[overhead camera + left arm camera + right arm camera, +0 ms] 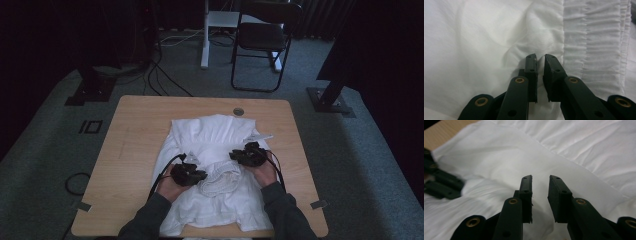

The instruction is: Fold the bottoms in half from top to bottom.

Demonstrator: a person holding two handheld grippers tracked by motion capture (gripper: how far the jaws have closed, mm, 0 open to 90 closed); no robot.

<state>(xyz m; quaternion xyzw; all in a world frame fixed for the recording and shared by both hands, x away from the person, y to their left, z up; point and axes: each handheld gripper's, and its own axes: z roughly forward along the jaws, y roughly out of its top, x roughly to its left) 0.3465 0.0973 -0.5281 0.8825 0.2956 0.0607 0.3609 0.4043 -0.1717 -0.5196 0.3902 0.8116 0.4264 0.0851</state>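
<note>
Two hand-held grippers work a crumpled white cotton garment (212, 150) that lies spread over the middle of a pale wooden table (130, 135).

At the left of the high view, the left gripper (192, 175) rests on the garment's near-left part, just beside a gathered, ruffled band (220, 181); in the left gripper view its black jaws stand almost together, with a thin pinch of the white cloth (541, 65) caught between the tips, next to the pleated strip (594, 45). Right of the band, the right gripper (242, 156) sits on the cloth too; in the right gripper view its jaws (540, 185) stand apart with a clear gap, over smooth white fabric (574, 150) that they do not clamp. The left gripper (441, 182) shows blurred at that view's left edge.
</note>
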